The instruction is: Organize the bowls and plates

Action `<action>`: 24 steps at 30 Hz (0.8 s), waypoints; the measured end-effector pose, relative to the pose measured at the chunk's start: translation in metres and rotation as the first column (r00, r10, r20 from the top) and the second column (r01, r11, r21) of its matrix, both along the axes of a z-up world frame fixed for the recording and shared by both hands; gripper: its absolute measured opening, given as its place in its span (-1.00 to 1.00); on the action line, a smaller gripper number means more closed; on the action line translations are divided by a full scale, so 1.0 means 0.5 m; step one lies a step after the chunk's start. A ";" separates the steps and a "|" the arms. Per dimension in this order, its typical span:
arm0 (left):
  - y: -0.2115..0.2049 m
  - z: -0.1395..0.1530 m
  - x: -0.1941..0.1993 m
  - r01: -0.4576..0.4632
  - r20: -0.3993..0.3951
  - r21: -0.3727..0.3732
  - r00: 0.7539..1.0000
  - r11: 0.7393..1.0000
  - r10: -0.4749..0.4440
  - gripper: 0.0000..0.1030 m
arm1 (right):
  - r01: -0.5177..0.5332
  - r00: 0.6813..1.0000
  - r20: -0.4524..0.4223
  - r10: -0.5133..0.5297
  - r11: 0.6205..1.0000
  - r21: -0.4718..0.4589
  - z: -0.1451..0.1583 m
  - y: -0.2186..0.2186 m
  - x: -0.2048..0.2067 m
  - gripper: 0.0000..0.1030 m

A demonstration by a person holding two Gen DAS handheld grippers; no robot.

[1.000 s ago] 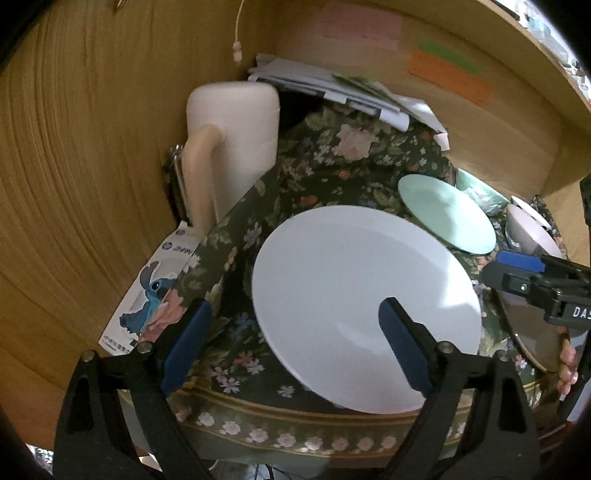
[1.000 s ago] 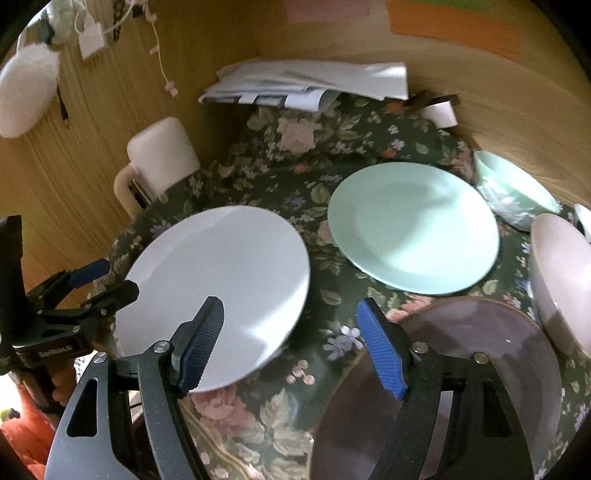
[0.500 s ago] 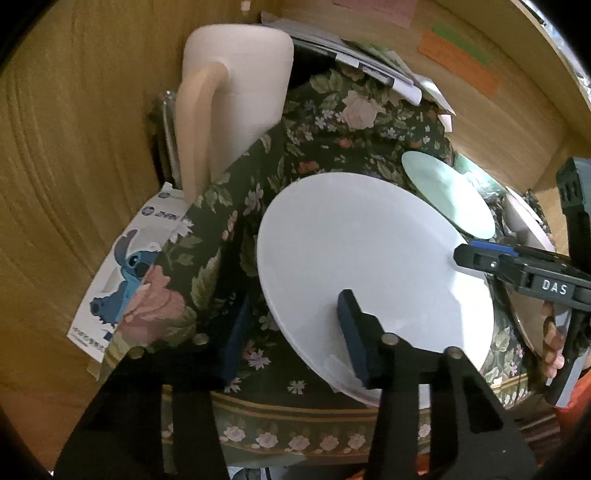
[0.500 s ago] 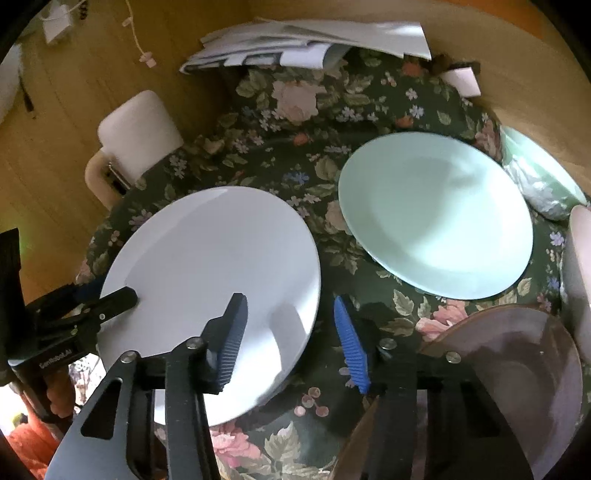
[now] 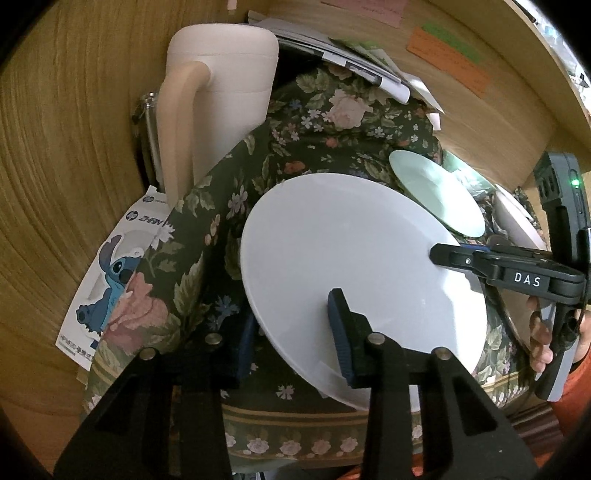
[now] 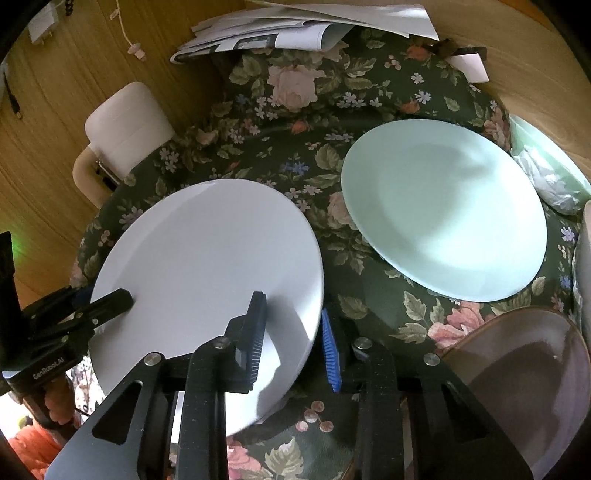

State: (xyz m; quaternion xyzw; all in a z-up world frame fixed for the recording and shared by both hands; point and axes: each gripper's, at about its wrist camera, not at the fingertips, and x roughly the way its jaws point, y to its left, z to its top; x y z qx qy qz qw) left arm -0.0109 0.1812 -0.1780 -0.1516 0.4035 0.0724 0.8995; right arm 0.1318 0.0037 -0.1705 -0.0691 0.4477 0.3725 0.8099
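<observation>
A large white plate (image 5: 347, 254) lies on the flowered tablecloth (image 5: 295, 122); it also shows in the right wrist view (image 6: 207, 258). My left gripper (image 5: 291, 336) is shut on its near left rim, one finger above and one below. My right gripper (image 6: 291, 343) is shut on the opposite rim, and it shows in the left wrist view (image 5: 461, 256) at the plate's right edge. A mint green plate (image 6: 443, 206) lies beyond, and a brown plate (image 6: 524, 373) sits at the lower right.
A white-backed chair (image 5: 221, 85) stands at the table's left. Papers (image 6: 303, 26) lie at the far edge. A mint bowl (image 6: 546, 162) and a pale bowl (image 6: 583, 251) sit at the right. A wooden wall (image 5: 66, 147) surrounds the table.
Both grippers moved in over the white plate's opposite rims and closed on them from wide open.
</observation>
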 end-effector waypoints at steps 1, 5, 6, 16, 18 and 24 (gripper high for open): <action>-0.001 0.001 0.000 -0.002 0.001 0.003 1.000 1.000 0.002 -0.28 | 0.002 1.000 0.003 -0.002 1.000 0.004 0.000 0.000 0.000 -0.50; -0.002 0.005 -0.001 -0.010 0.007 0.008 1.000 1.000 0.010 -0.28 | 0.002 1.000 0.014 -0.002 1.000 0.016 0.004 -0.007 -0.006 -0.52; -0.003 0.007 -0.001 -0.011 0.009 0.009 1.000 1.000 0.011 -0.28 | 0.003 1.000 0.016 -0.004 1.000 0.020 0.006 -0.010 -0.007 -0.52; -0.027 0.043 0.001 -0.004 0.062 0.022 0.998 1.000 0.002 -0.28 | 0.028 0.996 0.083 -0.035 0.996 0.084 0.053 -0.065 -0.023 -0.54; -0.039 0.058 0.003 0.002 0.079 0.031 0.997 1.000 -0.004 -0.28 | 0.035 0.994 0.104 -0.045 0.995 0.098 0.067 -0.081 -0.028 -0.55; -0.074 0.095 0.005 0.025 0.126 0.054 0.992 0.998 -0.031 -0.28 | 0.061 0.986 0.144 -0.081 0.988 0.139 0.096 -0.133 -0.041 -0.55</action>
